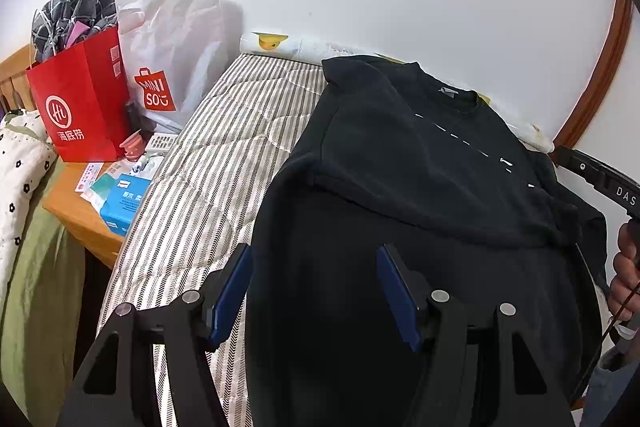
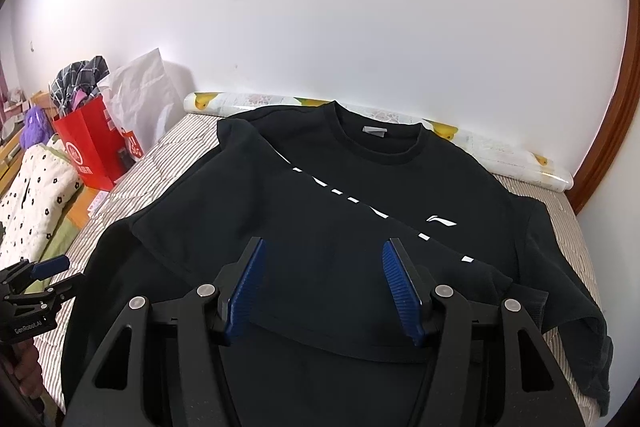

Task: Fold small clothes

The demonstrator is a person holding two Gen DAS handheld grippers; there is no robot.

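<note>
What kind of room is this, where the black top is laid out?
Most likely a bedroom in a home. The black sweatshirt lies on a bed with a striped mattress cover, a wooden bedside table stands next to it, and shopping bags stuffed with clothes sit against the wall.

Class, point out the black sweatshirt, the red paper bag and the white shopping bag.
black sweatshirt (image 2: 360, 195): right wrist view, chest.
red paper bag (image 1: 84, 99): left wrist view, front face.
white shopping bag (image 1: 180, 39): left wrist view, upper side.
</note>
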